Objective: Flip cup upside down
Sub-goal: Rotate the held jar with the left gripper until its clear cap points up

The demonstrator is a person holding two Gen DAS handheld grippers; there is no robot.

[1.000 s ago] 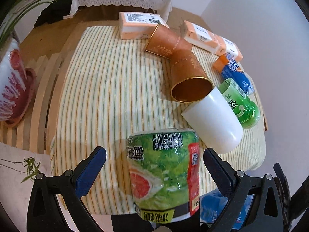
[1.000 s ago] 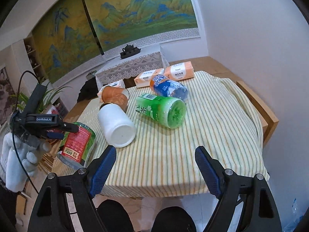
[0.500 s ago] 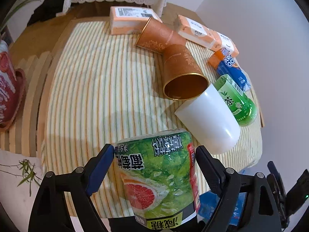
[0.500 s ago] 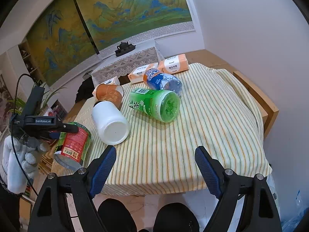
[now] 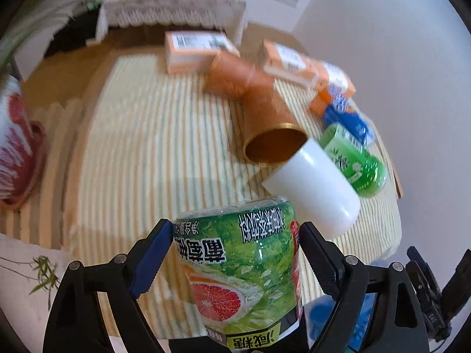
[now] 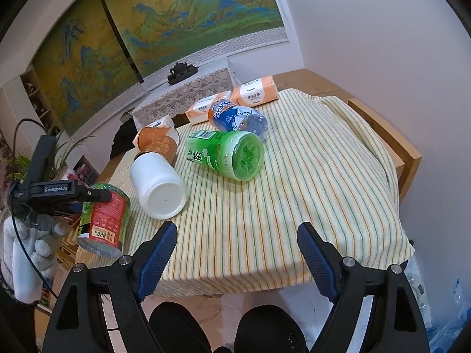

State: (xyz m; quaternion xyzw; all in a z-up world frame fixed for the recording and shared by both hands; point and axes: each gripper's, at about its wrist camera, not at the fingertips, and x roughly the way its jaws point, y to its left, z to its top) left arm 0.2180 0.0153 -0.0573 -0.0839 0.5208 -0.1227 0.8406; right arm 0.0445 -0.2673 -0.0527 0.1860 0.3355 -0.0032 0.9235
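left gripper at bottom centre of its own view, fingers pressed on both sides of the green grapefruit cup. cup sits between the pads, long axis running away from the camera toward frame centre, printed characters reading inverted. in the right wrist view the same cup shows at lower left, held off the near left edge of the striped tablecloth, tilted, one end down toward the floor. which end is the mouth: cannot tell. left hand has it; any turn pivots on that wrist.

right gripper bottom centre, fingers wide apart, empty, well apart from the cup.

farther: white cup on its side, beyond it a copper cup, mouth to camera. left view motion-blurred; cup base cut off by frame bottom.
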